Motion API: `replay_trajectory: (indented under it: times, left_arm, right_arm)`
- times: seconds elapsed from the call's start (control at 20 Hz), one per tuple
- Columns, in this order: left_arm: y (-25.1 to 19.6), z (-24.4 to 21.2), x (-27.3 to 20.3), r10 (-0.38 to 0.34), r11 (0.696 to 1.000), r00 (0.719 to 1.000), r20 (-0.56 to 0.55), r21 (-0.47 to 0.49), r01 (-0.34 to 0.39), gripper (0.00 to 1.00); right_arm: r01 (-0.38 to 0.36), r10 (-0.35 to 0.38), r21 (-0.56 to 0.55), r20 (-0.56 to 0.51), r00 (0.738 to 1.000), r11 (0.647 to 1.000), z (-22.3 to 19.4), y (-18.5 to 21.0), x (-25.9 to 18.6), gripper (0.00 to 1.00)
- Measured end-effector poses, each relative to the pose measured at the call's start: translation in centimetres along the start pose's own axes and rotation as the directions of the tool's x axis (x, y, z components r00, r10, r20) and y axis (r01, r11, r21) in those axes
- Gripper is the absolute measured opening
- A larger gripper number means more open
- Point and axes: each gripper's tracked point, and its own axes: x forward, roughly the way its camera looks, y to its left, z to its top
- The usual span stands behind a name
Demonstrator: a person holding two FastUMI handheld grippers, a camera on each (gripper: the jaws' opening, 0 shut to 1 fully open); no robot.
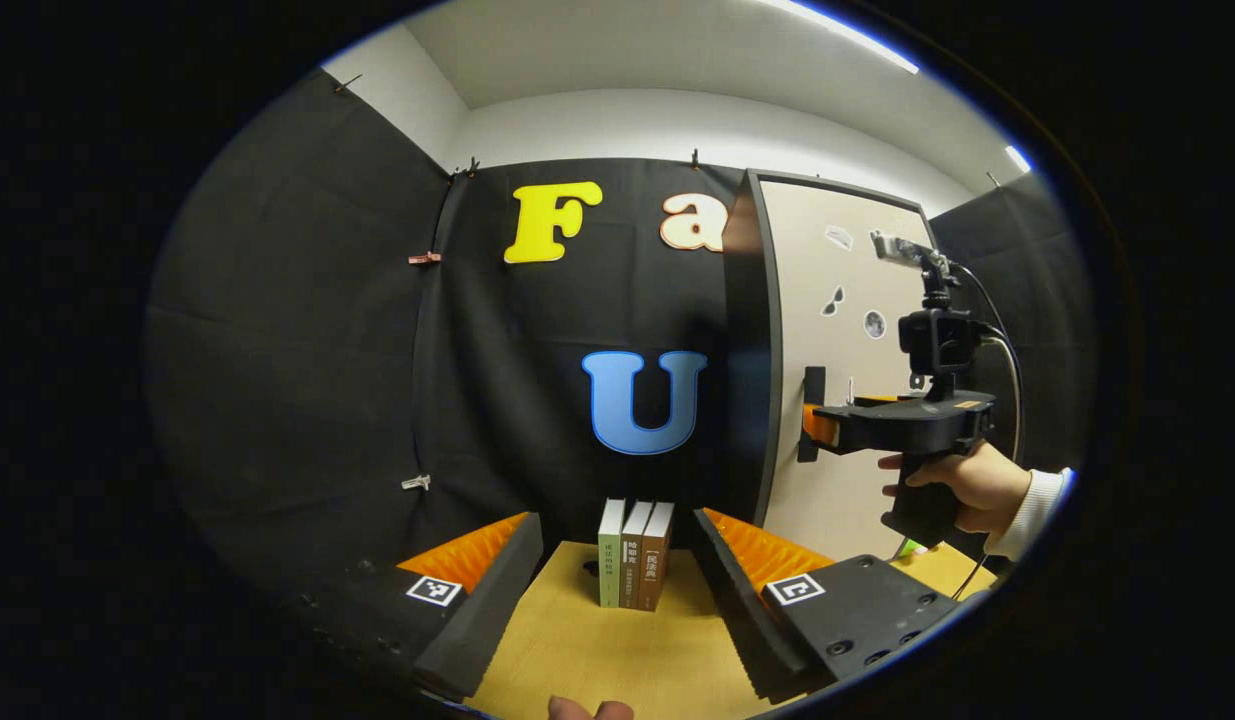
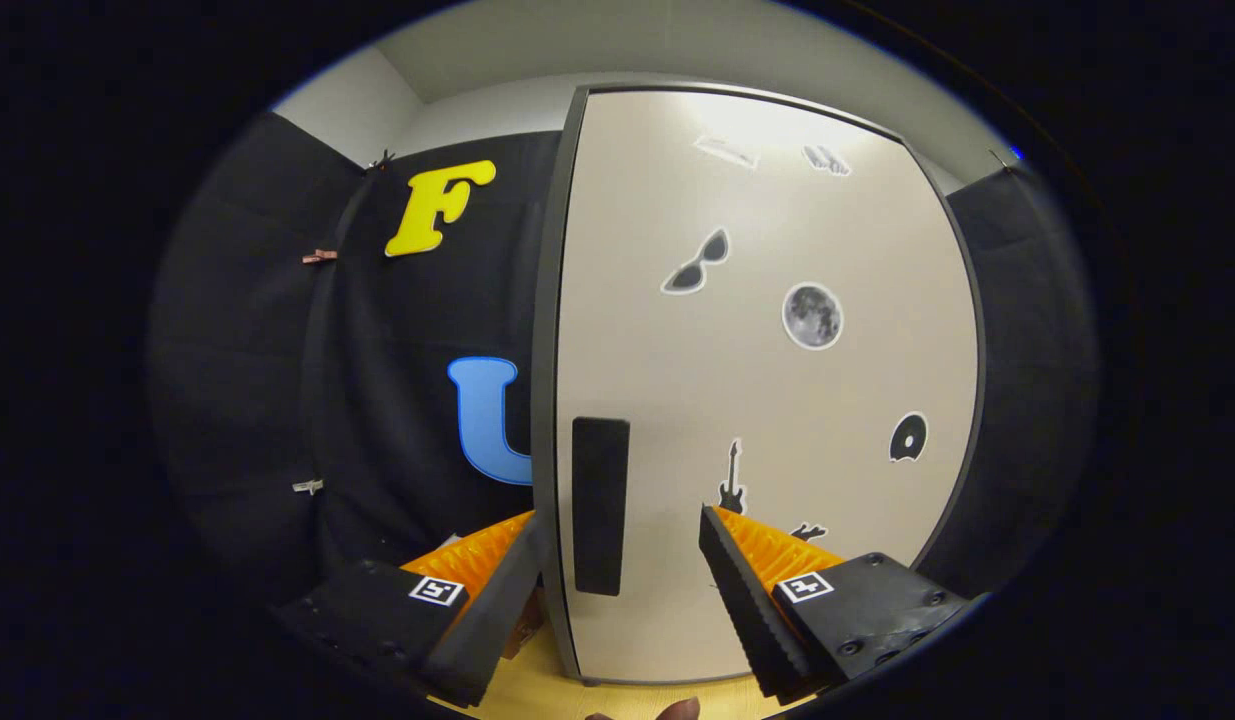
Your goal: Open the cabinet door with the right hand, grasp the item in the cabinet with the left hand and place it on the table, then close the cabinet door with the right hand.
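The right gripper [image 2: 617,560] faces the closed cabinet door [image 2: 767,400], its jaws spread either side of the handle [image 2: 599,505].

The left gripper [image 1: 617,545] points level and forward, its two fingers spread wide apart with nothing between them. In the left gripper view the right gripper [image 1: 815,425] sits farther off to the right, level and pointing left, held from below by a hand [image 1: 962,485] in a pale sleeve [image 1: 1035,510]. The right gripper's [image 2: 617,545] own fingers stand wide apart, gripping nothing.
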Motion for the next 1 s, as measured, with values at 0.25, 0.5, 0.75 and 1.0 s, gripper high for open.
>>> replay_trajectory:
  times: [0.25,0.5,0.75,1.0]
  left_arm:
    - [0.9,-0.6,0.4,0.012,1.0,1.0,-0.012,-0.007,-0.012,0.95]
    - [0.9,-1.4,0.3,0.019,1.0,0.999,-0.031,-0.008,-0.019,0.95]
    - [0.4,-0.9,-0.4,0.018,1.0,1.0,-0.02,-0.007,-0.018,0.95]
    - [0.1,-0.2,-0.8,0.021,1.0,1.0,-0.005,0.005,-0.021,0.95]
  right_arm:
    - [0.037,-0.037,0.004,-0.016,0.999,0.999,-1.3,-0.4,3.2,0.95]
    - [-0.011,0.01,0.035,0.012,1.0,0.999,-1.0,1.3,3.9,0.68]
    - [-0.024,0.026,0.066,-0.04,0.999,0.998,-1.6,1.0,3.3,0.23]
    - [-0.082,0.086,0.076,-0.054,0.995,0.994,-1.4,1.2,2.2,0.16]
